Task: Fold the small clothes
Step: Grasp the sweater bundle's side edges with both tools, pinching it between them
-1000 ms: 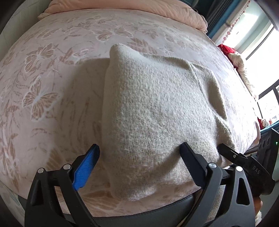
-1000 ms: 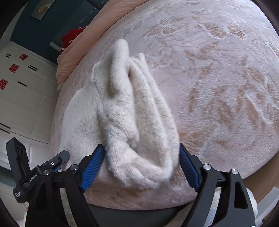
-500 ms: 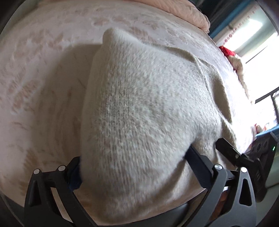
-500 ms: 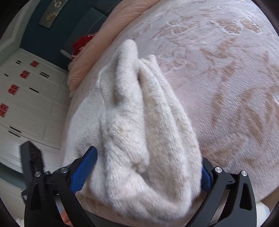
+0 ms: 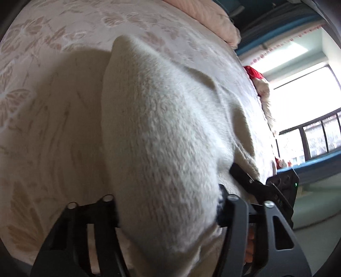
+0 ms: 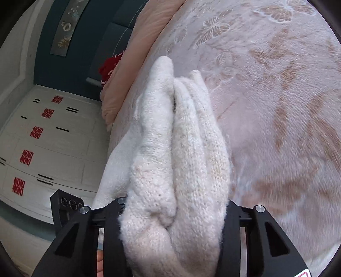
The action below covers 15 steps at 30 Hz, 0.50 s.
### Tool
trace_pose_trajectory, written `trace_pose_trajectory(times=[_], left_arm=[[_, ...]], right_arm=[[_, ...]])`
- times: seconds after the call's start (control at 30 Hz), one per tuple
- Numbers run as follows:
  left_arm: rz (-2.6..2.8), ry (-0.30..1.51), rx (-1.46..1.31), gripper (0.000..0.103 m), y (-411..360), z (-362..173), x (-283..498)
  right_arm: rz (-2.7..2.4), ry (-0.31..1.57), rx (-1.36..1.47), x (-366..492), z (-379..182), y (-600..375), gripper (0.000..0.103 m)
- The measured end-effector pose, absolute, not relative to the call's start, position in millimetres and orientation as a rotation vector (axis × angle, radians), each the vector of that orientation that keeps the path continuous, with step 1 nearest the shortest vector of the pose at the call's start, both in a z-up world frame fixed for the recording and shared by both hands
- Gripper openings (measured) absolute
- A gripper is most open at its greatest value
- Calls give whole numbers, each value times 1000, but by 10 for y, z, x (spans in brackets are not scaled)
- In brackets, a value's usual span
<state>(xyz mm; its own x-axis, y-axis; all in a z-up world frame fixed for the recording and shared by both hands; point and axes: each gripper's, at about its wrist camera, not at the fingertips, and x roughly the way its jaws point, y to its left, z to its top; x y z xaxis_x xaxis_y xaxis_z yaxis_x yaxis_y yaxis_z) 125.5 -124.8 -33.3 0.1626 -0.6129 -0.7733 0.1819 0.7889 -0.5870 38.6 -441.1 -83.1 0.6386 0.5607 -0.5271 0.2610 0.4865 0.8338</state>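
Note:
A cream knitted sweater lies folded on the pink butterfly-patterned bed cover. My left gripper is shut on its near edge, which bulges up between the jaws and hides the fingertips. In the right wrist view the same sweater shows as several stacked folds. My right gripper is shut on that thick bundle, its pads buried in the knit. The near edge is lifted off the bed cover.
A peach quilt lies along the far end of the bed. A red item sits by the bright window. White drawers with red stickers stand left of the bed. The other gripper's body shows at right.
Both grippers pushed forward over the sweater's near edge and closed on it. The edge now bunches up between the jaws and is raised off the bed.

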Motion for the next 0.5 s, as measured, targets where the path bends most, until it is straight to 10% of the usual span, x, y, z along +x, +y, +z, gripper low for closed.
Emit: trace_pose_trajectory(times=[0.17, 0.5], left_arm=[[-659, 1351, -413, 54, -1139, -227, 883], [-542, 1440, -375, 94, -1192, -648, 633]], right_arm=[[211, 982, 981, -8, -660, -4421, 40], [138, 1069, 871, -99, -795, -4241, 54]])
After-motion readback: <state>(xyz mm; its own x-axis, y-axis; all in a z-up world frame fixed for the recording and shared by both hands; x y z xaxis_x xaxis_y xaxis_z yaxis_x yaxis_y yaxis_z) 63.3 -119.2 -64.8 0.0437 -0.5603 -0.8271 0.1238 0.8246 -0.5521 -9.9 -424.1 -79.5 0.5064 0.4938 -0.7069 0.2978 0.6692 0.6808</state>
